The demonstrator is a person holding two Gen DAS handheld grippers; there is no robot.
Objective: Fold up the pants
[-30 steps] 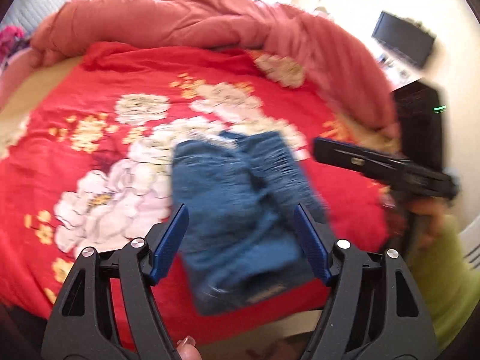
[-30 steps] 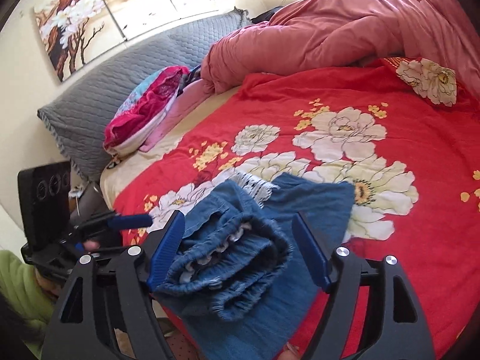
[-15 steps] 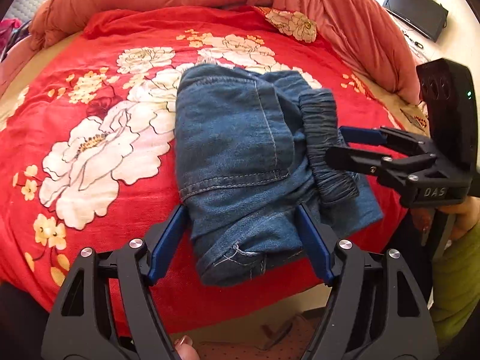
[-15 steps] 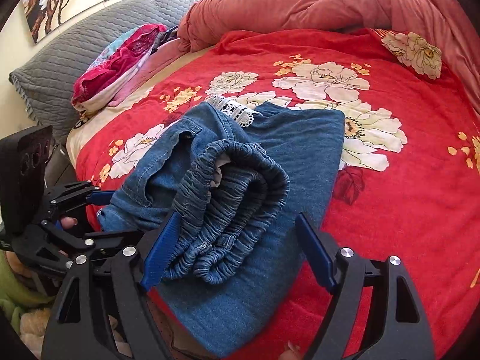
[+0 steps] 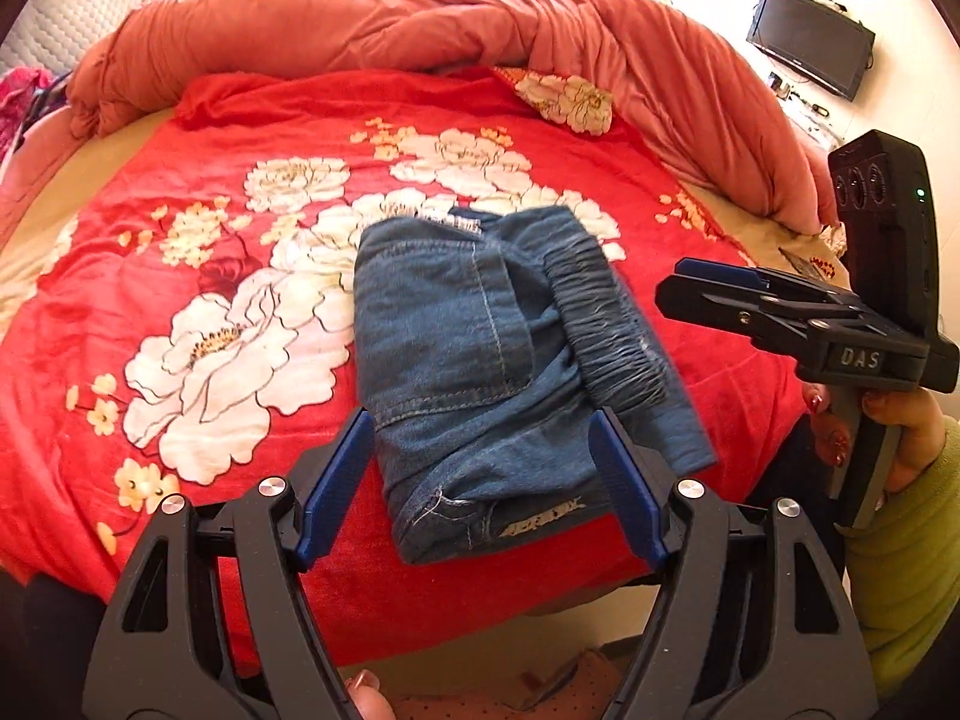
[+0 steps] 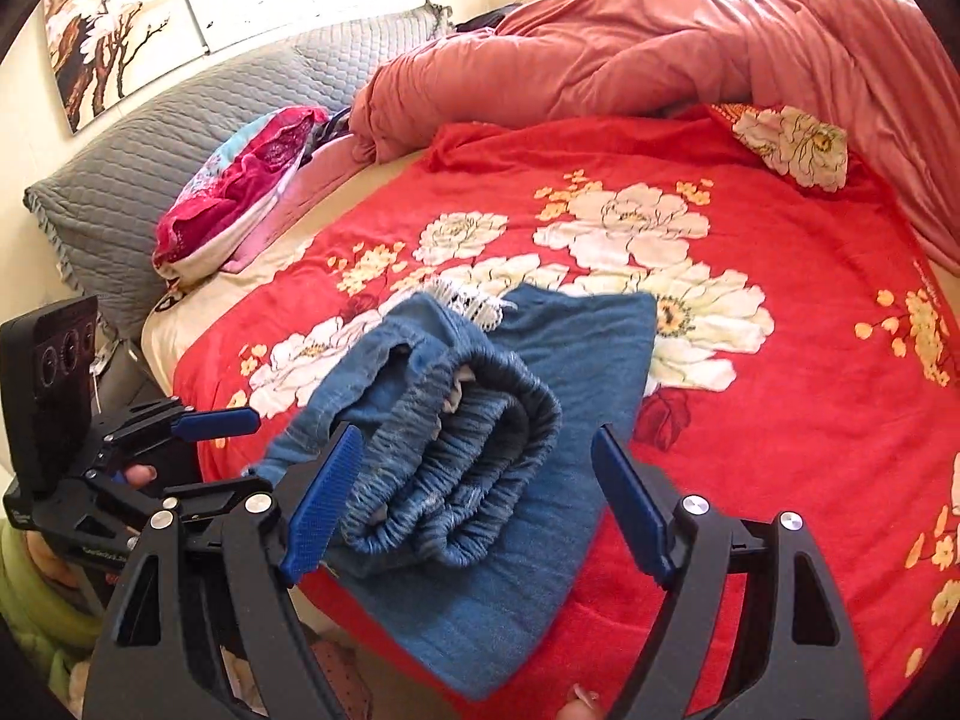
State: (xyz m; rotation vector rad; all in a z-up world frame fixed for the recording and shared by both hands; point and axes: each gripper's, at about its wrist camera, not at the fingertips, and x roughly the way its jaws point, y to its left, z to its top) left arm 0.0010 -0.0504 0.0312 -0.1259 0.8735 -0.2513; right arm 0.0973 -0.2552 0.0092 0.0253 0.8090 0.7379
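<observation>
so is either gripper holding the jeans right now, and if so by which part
Neither. The left gripper and right gripper both stand open, and the folded jeans lie free on the red floral blanket.

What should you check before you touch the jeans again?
1. Left gripper jaws open, holding nothing: ok.
2. Right gripper jaws open, holding nothing: ok.
3. Jeans lying on the red flowered blanket, not dangling from a gripper: ok.
4. Jeans folded into a bundle: ok.
5. Fold neat: not ok; the elastic waistband bulges up in a hump and one layer sticks out beneath it.
6. Jeans safely away from the bed edge: cannot tell; they lie near the front edge.
</observation>
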